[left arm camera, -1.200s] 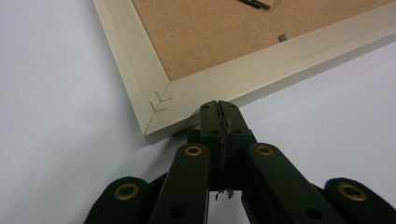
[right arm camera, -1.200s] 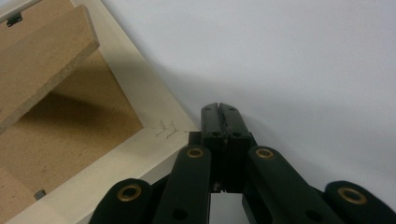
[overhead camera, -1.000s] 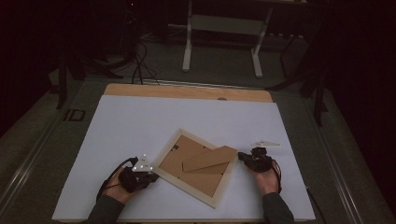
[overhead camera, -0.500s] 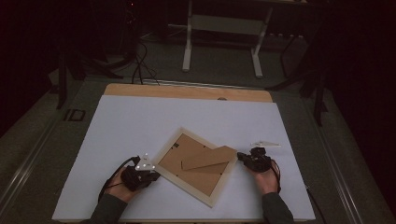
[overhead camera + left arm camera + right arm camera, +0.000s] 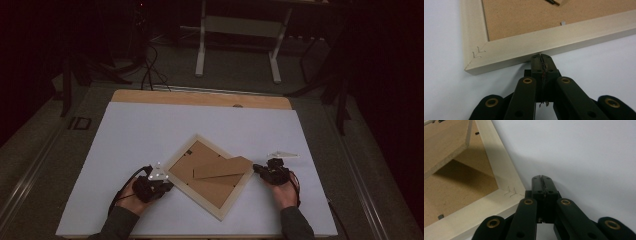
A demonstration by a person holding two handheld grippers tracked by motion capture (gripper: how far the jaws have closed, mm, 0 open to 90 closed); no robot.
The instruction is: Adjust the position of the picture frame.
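From the high view, a pale wooden picture frame lying face down with its brown fibreboard back up [image 5: 210, 182] sits turned like a diamond on the white sheet covering the table [image 5: 150, 130], towards the person's side. Its nearest corner lies close to the table's near edge, while the far half of the sheet is bare, with wide room to the left, right and beyond. A brown fibreboard stand flap [image 5: 222, 168] lies across the back. The left gripper [image 5: 167, 186] lies at the frame's lower left edge, held in the left hand [image 5: 131, 196]; the right gripper [image 5: 256, 168] is at the frame's right corner, held in the right hand [image 5: 284, 192]. A strip of wooden table edge [image 5: 200, 98] shows past the sheet.

In the left gripper view, the left gripper [image 5: 541, 56] has its jaws pressed together with nothing between them, tips up against the outer side of the frame rail [image 5: 554, 42], a little way along from a mitred corner marked with pencil ticks. White sheet lies open on both sides of it.

In the right gripper view, the right gripper [image 5: 541, 178] is likewise closed and empty, just beside the frame's corner [image 5: 509, 190], tips on the bare sheet; whether it touches the wood I cannot tell. The flap [image 5: 444, 145] is raised above the back.
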